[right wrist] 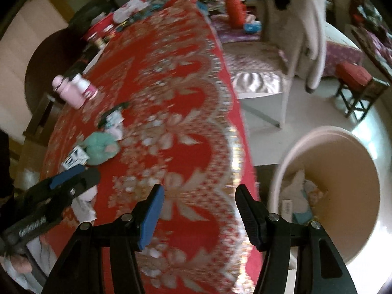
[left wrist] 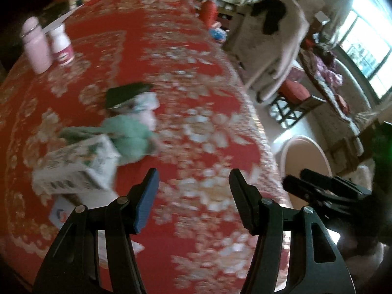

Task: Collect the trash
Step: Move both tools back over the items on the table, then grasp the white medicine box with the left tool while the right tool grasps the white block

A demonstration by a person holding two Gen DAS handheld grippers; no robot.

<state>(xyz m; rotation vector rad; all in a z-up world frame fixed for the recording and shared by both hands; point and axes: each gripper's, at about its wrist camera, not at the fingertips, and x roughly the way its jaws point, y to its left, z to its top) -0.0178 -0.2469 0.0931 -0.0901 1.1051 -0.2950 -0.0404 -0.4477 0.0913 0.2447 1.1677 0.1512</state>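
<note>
Both views are blurred by motion. On the red flowered tablecloth (left wrist: 201, 56) lies a heap of trash: a white and green carton (left wrist: 76, 169), a crumpled green wad (left wrist: 127, 137), a dark wrapper (left wrist: 127, 94) and a white tissue (left wrist: 147, 101). My left gripper (left wrist: 193, 188) hangs open and empty over the cloth, to the right of the heap. My right gripper (right wrist: 199, 191) is also open and empty, above the table's right edge. A beige bin (right wrist: 355, 171) stands on the floor beside the table, holding some paper scraps (right wrist: 299, 193).
A pink bottle (left wrist: 34, 46) and a white bottle with a red label (left wrist: 61, 44) stand at the table's far left. Tins and clutter (right wrist: 103, 28) fill the far end. A white chair (right wrist: 281, 78) and a red stool (right wrist: 355, 73) stand beyond the bin.
</note>
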